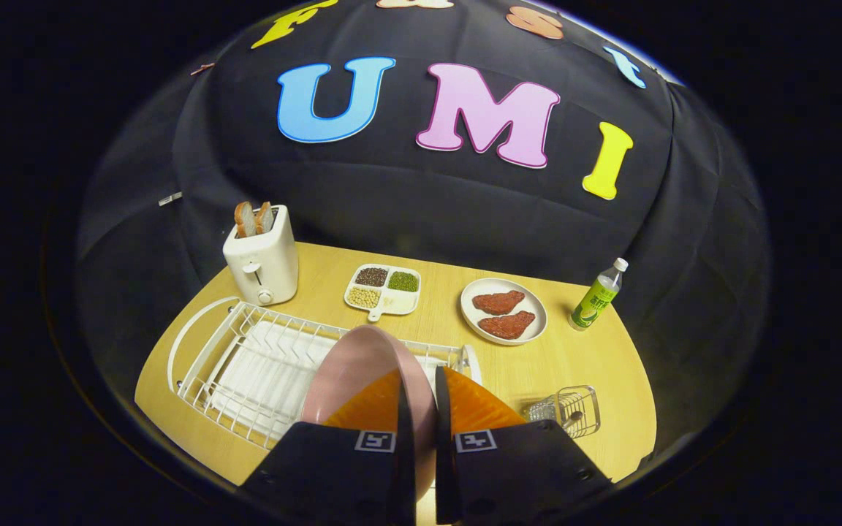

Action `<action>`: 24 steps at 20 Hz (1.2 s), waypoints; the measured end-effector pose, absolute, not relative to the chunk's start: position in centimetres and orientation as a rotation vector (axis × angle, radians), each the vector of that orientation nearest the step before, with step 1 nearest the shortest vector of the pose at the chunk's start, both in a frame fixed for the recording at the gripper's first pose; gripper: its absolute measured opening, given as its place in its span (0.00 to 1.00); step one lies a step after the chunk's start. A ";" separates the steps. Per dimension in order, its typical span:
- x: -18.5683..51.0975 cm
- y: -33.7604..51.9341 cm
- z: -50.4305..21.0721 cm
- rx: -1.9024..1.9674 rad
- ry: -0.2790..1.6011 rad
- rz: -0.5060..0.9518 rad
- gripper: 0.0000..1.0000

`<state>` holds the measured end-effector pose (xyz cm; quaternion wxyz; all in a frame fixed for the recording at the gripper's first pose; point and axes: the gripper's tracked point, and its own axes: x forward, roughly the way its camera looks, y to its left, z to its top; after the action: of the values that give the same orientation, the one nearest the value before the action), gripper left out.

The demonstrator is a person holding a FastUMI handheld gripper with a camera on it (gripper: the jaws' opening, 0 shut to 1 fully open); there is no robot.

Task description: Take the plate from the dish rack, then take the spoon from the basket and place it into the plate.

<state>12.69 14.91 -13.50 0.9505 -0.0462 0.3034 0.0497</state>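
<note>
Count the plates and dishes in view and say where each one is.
3: a pink plate gripped in the claw above the dish rack; a divided dish beside the toaster; an oval plate holding two patties.

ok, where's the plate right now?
In the gripper view the pink plate is clamped on edge between the tongs, lifted above the right end of the dish rack.

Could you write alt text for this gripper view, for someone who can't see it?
The gripper is shut on the rim of a pink plate, holding it upright above a white dish rack on a wooden table. Beyond stand a toaster with bread, a sectioned tray of beans, a plate of meat and a bottle; a small wire basket sits beside the fingers.
</note>
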 end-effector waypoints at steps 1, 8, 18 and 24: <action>11.9 14.1 -13.0 -0.061 0.621 0.110 0.15; 5.9 6.2 -11.6 0.105 0.648 0.144 0.14; 0.2 -2.4 -17.7 0.257 0.753 0.267 0.15; -0.5 -4.2 -24.0 0.283 0.834 0.368 0.15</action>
<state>-0.45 -4.24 -24.03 0.8884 0.1361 0.4012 0.1770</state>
